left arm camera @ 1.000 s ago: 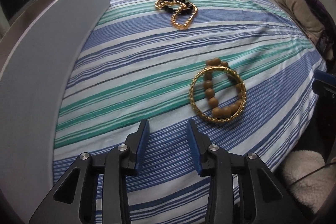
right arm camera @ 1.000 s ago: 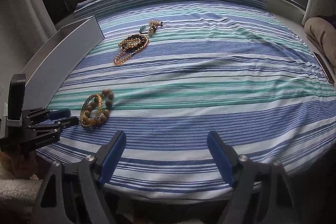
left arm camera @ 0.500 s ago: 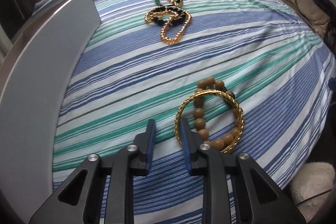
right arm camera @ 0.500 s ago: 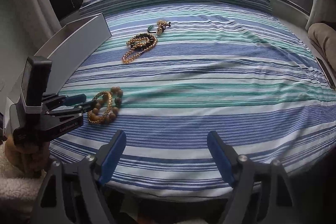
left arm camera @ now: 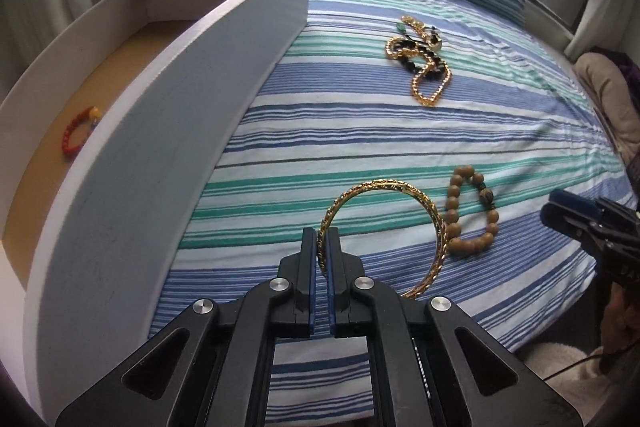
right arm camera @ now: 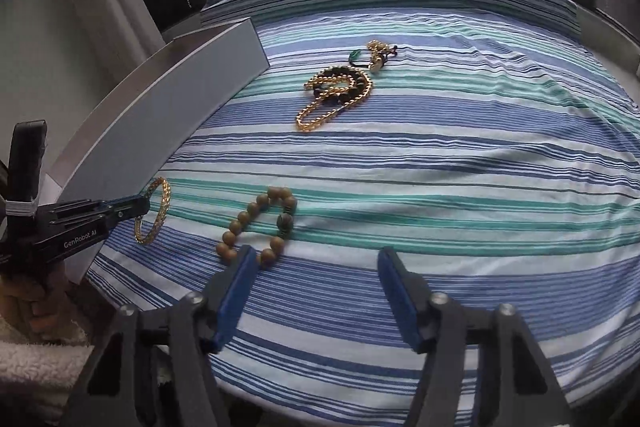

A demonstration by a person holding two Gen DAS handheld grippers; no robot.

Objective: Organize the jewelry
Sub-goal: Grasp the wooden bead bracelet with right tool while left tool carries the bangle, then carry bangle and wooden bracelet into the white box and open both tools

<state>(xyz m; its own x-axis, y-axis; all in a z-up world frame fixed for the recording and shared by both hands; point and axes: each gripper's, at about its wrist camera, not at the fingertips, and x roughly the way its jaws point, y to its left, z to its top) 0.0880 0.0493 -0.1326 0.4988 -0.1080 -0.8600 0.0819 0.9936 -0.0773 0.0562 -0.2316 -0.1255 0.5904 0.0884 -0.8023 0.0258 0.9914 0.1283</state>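
My left gripper (left arm camera: pixel 321 241) is shut on a gold bangle (left arm camera: pixel 384 187) and holds it lifted above the striped bed; the bangle also shows in the right wrist view (right arm camera: pixel 154 211), beside the box wall. A wooden bead bracelet (left arm camera: pixel 472 215) lies on the cover to the right of the bangle, and in the right wrist view (right arm camera: pixel 256 223) just ahead of my right gripper (right arm camera: pixel 314 267), which is open and empty. A tangle of gold chain and dark beads (left arm camera: pixel 424 67) lies farther back (right arm camera: pixel 340 91).
A white open box (left arm camera: pixel 172 131) stands along the bed's left side, with a red bead bracelet (left arm camera: pixel 78 133) on its tan floor. A beige cushion (left arm camera: pixel 604 95) lies at the right. The striped cover (right arm camera: pixel 460 163) spreads to the right.
My left gripper closed on the gold bangle and lifted it off the wooden bracelet, toward the box. The right gripper moved forward toward the wooden bracelet.
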